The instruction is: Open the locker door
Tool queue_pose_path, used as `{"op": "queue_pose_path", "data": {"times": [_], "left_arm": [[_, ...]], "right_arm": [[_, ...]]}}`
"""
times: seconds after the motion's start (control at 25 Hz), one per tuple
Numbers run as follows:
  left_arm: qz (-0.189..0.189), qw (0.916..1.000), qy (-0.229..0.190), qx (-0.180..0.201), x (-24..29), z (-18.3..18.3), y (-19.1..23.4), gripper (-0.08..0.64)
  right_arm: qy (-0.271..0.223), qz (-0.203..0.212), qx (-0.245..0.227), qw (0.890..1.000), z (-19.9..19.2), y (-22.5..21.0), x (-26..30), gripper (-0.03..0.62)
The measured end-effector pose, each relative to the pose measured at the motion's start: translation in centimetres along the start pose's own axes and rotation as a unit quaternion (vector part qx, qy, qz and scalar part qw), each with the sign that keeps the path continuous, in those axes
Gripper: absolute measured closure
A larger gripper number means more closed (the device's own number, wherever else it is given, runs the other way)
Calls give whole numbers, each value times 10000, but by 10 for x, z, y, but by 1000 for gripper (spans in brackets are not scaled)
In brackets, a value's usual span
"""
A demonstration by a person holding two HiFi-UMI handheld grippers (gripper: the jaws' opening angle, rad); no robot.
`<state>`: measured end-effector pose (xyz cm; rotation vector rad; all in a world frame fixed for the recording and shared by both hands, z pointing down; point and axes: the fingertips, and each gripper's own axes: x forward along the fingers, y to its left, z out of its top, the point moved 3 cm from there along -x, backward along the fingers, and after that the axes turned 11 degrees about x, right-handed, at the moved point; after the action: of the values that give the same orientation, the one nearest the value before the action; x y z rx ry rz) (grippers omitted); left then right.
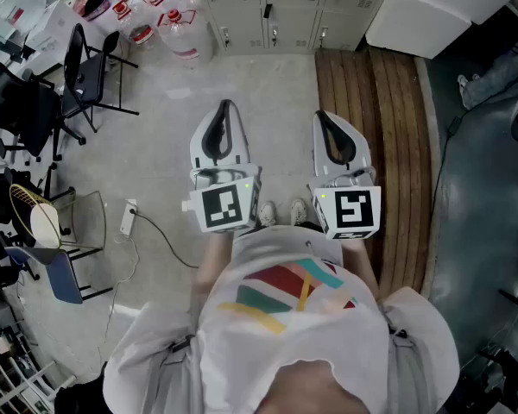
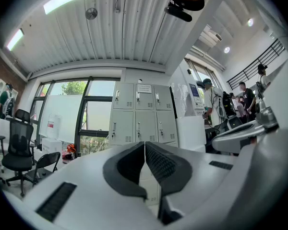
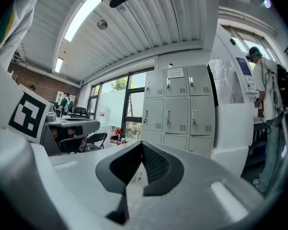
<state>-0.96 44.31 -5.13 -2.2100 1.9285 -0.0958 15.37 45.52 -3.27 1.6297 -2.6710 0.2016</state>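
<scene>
A bank of grey lockers (image 1: 281, 7) stands across the room, also seen as the lockers (image 2: 141, 114) in the left gripper view and the lockers (image 3: 177, 111) in the right gripper view. All doors look closed. My left gripper (image 1: 225, 103) and right gripper (image 1: 320, 115) are held level side by side in front of my body, well short of the lockers. Both are shut with nothing between the jaws: left gripper (image 2: 145, 143), right gripper (image 3: 141, 144).
A wooden strip (image 1: 375, 145) runs along the floor at right beside a white cabinet (image 1: 440, 11). Black chairs (image 1: 86, 72) and water jugs (image 1: 177, 33) stand at left. A cable and power strip (image 1: 129, 216) lie on the floor. People (image 2: 245, 99) stand at the far right.
</scene>
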Motion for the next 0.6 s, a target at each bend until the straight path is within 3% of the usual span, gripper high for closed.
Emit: {"op": "queue_pose_path", "data": {"times": [0.12, 0.6], "left_arm": [[-123, 9998, 14, 134, 2, -3, -8, 543], [-36, 9998, 96, 181, 16, 2, -17, 543]], "right_arm": [[4, -25, 67, 10000, -1, -6, 1, 588], [1, 12, 311, 9995, 3, -28, 4, 588]]}}
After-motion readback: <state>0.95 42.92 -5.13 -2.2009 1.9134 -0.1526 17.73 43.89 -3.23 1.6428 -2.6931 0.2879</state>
